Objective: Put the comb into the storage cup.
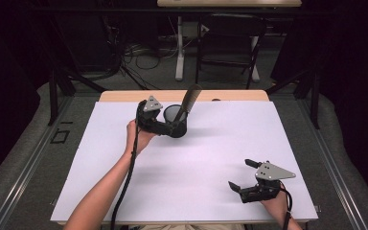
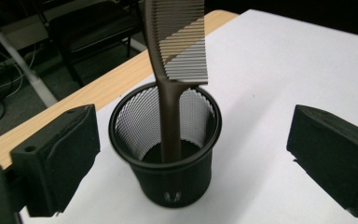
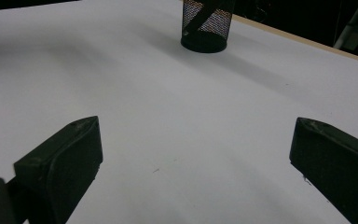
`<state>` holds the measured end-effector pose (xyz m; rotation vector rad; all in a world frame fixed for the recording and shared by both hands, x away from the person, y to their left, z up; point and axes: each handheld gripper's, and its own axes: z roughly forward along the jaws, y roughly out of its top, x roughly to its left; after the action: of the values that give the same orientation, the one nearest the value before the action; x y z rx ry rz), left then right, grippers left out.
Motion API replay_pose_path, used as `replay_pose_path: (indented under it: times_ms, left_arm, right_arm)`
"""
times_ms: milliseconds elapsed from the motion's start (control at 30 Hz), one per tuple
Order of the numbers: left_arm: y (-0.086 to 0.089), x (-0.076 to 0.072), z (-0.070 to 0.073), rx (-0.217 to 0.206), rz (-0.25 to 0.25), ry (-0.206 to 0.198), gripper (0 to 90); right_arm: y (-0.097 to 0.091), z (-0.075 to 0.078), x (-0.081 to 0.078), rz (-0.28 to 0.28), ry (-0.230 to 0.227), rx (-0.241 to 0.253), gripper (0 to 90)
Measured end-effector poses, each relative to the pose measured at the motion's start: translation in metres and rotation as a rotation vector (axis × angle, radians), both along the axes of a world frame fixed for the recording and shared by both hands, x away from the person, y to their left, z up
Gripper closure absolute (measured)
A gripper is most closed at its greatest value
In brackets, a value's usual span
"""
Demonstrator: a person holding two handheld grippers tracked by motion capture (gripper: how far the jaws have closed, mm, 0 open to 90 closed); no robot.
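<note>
A black mesh cup [image 1: 177, 125] stands near the far edge of the white table top [image 1: 201, 158]. A brown comb [image 1: 188, 100] stands in it handle down and leans to the right, teeth end up. My left gripper [image 1: 171, 127] sits just left of the cup, open. In the left gripper view its jaws flank the cup [image 2: 168, 154] and comb [image 2: 177, 46] without touching them. My right gripper [image 1: 239, 173] rests open near the front right of the table with nothing between its jaws. From the right gripper [image 3: 191, 163], the cup [image 3: 206, 28] shows far off.
A bare wooden strip [image 1: 124, 96] runs along the table's far edge. Beyond it, on the floor, are a black chair [image 1: 230, 43], a white desk leg [image 1: 179, 48] and loose cables [image 1: 134, 57]. Dark frame posts stand at both sides.
</note>
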<state>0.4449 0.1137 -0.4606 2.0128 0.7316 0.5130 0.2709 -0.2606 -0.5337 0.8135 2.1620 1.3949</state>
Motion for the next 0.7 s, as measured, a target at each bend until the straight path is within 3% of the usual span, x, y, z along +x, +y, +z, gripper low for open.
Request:
replay_pose_path:
  times_ms: [700]
  left_arm:
    - [0.036,-0.041,0.000,0.025,0.046,0.014,0.0]
  right_arm:
    - [0.000,0.001,-0.001,-0.003,-0.002,0.007,1.9]
